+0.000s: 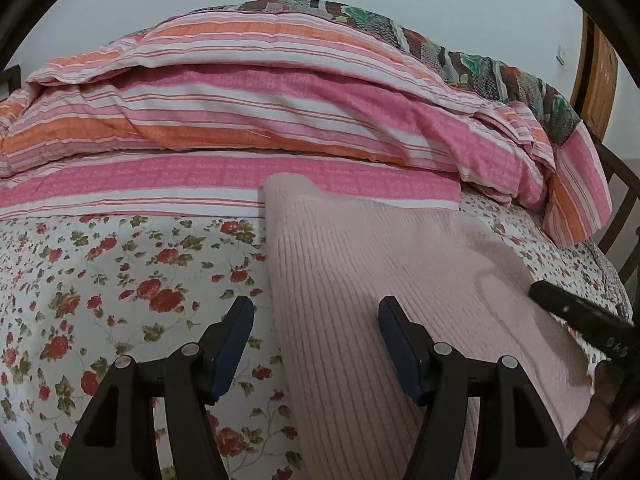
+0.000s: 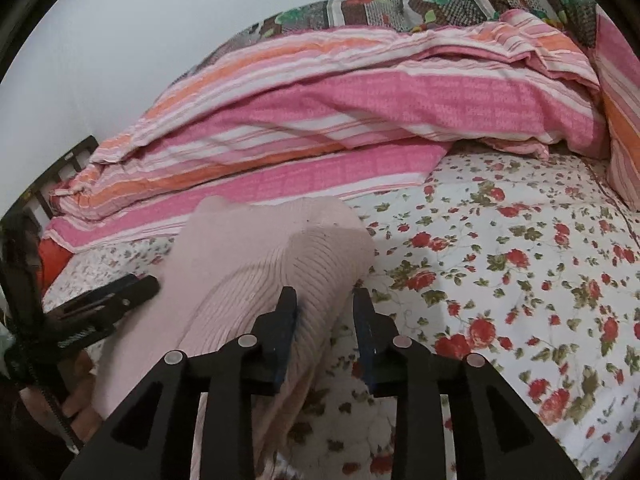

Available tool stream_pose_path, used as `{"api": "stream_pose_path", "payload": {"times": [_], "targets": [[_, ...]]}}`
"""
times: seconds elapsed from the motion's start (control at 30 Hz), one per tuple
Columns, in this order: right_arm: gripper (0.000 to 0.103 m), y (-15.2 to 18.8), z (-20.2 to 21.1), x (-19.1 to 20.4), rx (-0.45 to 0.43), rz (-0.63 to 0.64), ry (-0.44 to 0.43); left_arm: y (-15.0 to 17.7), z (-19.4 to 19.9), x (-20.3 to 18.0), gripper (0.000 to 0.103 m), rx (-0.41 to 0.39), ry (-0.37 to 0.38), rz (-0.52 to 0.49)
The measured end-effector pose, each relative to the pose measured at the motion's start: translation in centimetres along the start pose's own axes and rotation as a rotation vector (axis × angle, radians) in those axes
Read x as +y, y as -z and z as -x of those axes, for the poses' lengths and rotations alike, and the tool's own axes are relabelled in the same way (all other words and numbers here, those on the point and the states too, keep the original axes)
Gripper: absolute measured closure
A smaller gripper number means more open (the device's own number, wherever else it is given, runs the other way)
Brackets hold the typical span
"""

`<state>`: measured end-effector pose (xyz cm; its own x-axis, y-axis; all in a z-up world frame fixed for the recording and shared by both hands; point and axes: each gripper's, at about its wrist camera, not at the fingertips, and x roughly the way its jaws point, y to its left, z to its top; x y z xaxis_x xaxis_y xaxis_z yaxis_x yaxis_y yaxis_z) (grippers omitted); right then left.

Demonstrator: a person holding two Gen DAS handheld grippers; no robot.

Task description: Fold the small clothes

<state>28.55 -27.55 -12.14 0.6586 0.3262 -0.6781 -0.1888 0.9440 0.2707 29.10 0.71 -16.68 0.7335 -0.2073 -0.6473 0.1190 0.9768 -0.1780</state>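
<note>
A pale pink ribbed knit garment (image 1: 360,272) lies on the floral bedsheet (image 1: 120,280). My left gripper (image 1: 316,312) is open, straddling the garment's left edge just above it, holding nothing. In the right wrist view the garment (image 2: 256,264) is bunched up with a raised fold. My right gripper (image 2: 325,300) is partly open around the garment's right edge; the left finger (image 2: 286,312) touches the knit, the right finger (image 2: 362,312) stands over the sheet. The right gripper also shows in the left wrist view (image 1: 576,312), and the left one in the right wrist view (image 2: 108,300).
A pink, orange and white striped quilt (image 1: 260,120) is heaped along the back of the bed, with a patterned blanket (image 1: 460,56) behind it. A striped pillow (image 2: 620,128) lies at the right. Dark bed frame (image 1: 624,208) at the edge.
</note>
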Motion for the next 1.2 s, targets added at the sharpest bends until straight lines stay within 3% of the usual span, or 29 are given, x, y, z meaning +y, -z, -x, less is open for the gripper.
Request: {"api": "stream_pose_path", "payload": {"times": [0.27, 0.77, 1.13, 1.17, 1.2], "targets": [[0.069, 0.5, 1.8, 0.3, 0.026, 0.027, -0.099, 1.4, 2.2, -0.8, 0.039, -0.015, -0.008, -0.062], [0.066, 3.1, 4.1, 0.5, 0.076, 0.054, -0.185, 6.7, 7.4, -0.3, 0.037, -0.061, -0.035, 0.019], [0.063, 4.5, 2.5, 1.7, 0.134, 0.018, -0.273, 7.0, 7.9, 1.0, 0.036, -0.069, 0.006, 0.064], [0.066, 4.5, 2.2, 1.8, 0.143, 0.014, -0.272, 6.9, 7.9, 1.0, 0.036, -0.069, 0.008, 0.066], [0.077, 4.5, 2.1, 1.9, 0.137, 0.017, -0.264, 6.8, 7.9, 1.0, 0.036, -0.07, 0.007, 0.065]]}}
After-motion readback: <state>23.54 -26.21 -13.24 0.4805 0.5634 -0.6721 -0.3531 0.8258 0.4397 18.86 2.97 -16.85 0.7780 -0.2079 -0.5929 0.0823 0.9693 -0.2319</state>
